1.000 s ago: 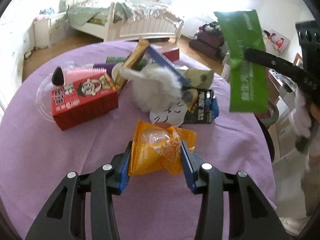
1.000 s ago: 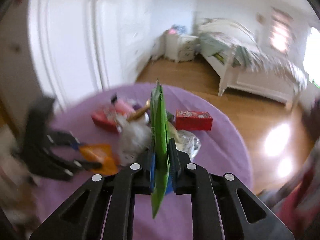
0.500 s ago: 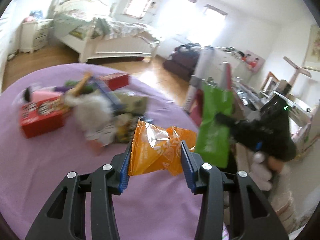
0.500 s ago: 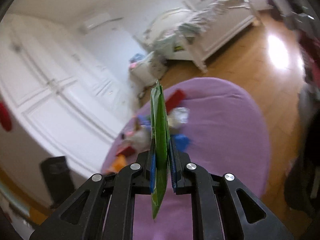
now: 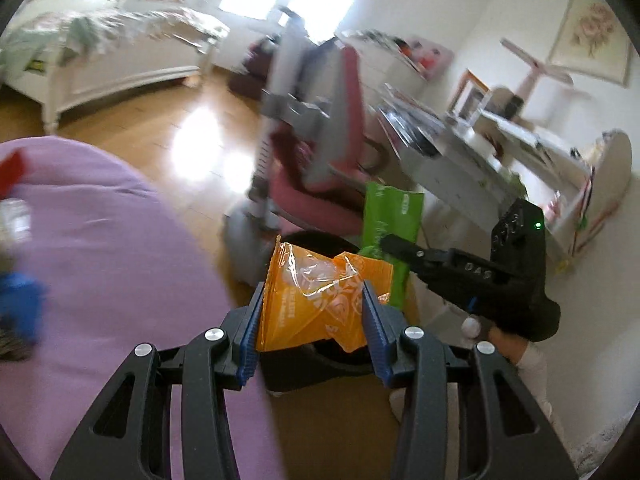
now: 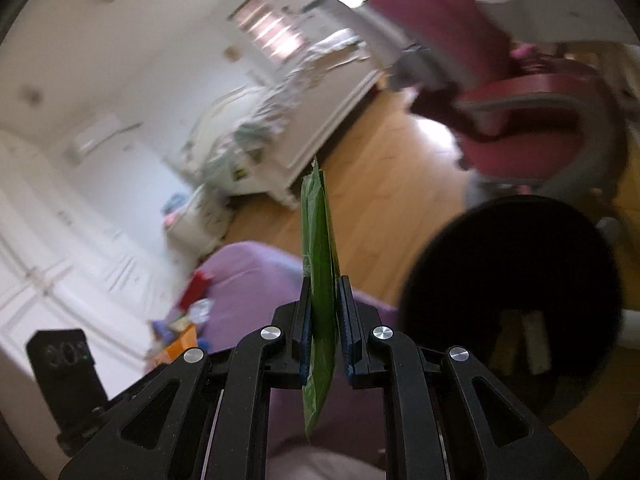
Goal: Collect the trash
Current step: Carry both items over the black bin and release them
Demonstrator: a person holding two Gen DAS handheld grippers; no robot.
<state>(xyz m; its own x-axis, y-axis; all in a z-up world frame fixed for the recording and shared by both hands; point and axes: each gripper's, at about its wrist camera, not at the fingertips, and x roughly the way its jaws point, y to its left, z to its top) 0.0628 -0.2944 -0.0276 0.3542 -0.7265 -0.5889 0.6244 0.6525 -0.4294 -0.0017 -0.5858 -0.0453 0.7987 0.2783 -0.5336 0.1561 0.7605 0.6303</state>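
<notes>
My left gripper is shut on an orange snack wrapper, held in the air just past the edge of the purple table. My right gripper is shut on a flat green packet, seen edge-on. In the left wrist view the right gripper with the green packet hangs to the right, above a black bin on the floor. In the right wrist view the black bin opens wide at the right, with pale scraps at its bottom.
A pink and grey chair stands just behind the bin. A white desk with clutter runs along the right. More items lie on the table, among them a red box. A white bed stands across the wooden floor.
Both grippers have swung away from the table's clutter to the right, off the table edge toward the bin, each keeping its wrapper. The right gripper has rolled and sunk.
</notes>
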